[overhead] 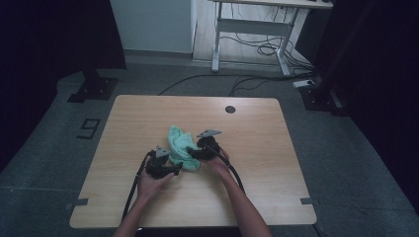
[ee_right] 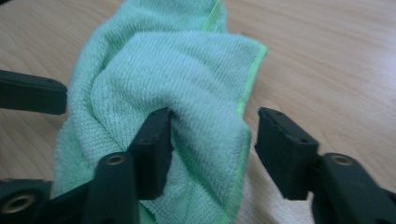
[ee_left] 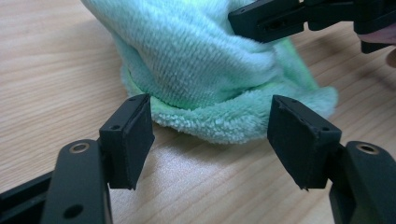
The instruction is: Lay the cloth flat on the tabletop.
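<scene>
One crumpled mint-green microfibre cloth (overhead: 181, 146) lies near the middle of the pale wooden tabletop (overhead: 257, 143), a little toward its near edge, bunched into a loose heap. Two black tongs work it. The left tongs (ee_left: 211, 135) stand apart, low over the wood, with the cloth's fluffy lower hem just beyond the gap. The right tongs (ee_right: 212, 140) are also apart, straddling a raised fold with a brighter green stitched edge; one pad presses into the fabric, but nothing is clamped yet.

The step looks like taking hold of the cloth at two places to spread it. Done well, each pair of tongs should close on a single hemmed edge, not a thick bundle, and then draw apart evenly toward opposite side edges of the tabletop.
</scene>
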A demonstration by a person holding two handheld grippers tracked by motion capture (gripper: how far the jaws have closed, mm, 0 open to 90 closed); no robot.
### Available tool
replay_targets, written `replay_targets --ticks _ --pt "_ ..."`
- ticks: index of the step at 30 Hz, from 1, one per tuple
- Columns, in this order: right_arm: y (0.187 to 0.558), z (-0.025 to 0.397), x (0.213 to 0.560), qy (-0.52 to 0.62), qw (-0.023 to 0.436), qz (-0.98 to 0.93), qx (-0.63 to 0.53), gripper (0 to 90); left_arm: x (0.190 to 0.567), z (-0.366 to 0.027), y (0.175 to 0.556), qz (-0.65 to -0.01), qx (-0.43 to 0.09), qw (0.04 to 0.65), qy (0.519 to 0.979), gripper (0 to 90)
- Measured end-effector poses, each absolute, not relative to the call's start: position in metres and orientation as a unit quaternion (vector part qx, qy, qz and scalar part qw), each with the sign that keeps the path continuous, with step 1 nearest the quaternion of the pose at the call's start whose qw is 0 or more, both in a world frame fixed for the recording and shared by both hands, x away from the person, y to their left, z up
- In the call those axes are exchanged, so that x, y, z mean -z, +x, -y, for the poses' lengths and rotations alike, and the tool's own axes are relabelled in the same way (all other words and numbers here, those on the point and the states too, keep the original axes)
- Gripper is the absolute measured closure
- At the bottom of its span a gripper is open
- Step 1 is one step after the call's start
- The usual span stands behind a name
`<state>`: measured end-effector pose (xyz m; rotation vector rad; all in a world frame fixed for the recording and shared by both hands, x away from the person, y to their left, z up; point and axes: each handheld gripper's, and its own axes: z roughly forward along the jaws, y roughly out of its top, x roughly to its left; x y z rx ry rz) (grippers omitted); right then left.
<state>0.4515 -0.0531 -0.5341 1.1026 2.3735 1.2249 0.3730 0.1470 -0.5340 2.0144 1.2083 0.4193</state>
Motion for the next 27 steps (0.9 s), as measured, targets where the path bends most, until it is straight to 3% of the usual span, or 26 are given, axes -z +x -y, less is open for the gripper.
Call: replay_targets --ticks 1,3,4,10,18,27 --pt "0.452 0.052 0.537 0.370 0.120 -0.823 -0.414 58.0 0.535 -0.146 0.374 -0.471 -0.163 0.369 0.785 32.5" --pt "0.451 0.051 0.538 0.367 0.116 -0.826 -0.412 60.8 0.536 -0.146 0.375 -0.470 -0.163 0.369 0.785 33.2" --pt "0.450 0.051 0.539 0.360 0.117 -0.831 -0.407 68.3 0.537 -0.146 0.376 -0.471 -0.164 0.369 0.784 35.7" --pt "0.447 0.053 0.537 0.346 0.122 -0.836 -0.408 80.0 0.541 -0.142 0.379 -0.466 -0.164 0.363 0.790 48.1" --pt "0.442 0.055 0.533 0.334 0.130 -0.836 -0.415 84.2 0.542 -0.140 0.379 -0.456 -0.160 0.364 0.796 74.6" --pt "0.432 0.072 0.522 0.339 0.149 -0.817 -0.443 84.8 0.521 -0.143 0.370 -0.434 -0.174 0.389 0.794 79.3"
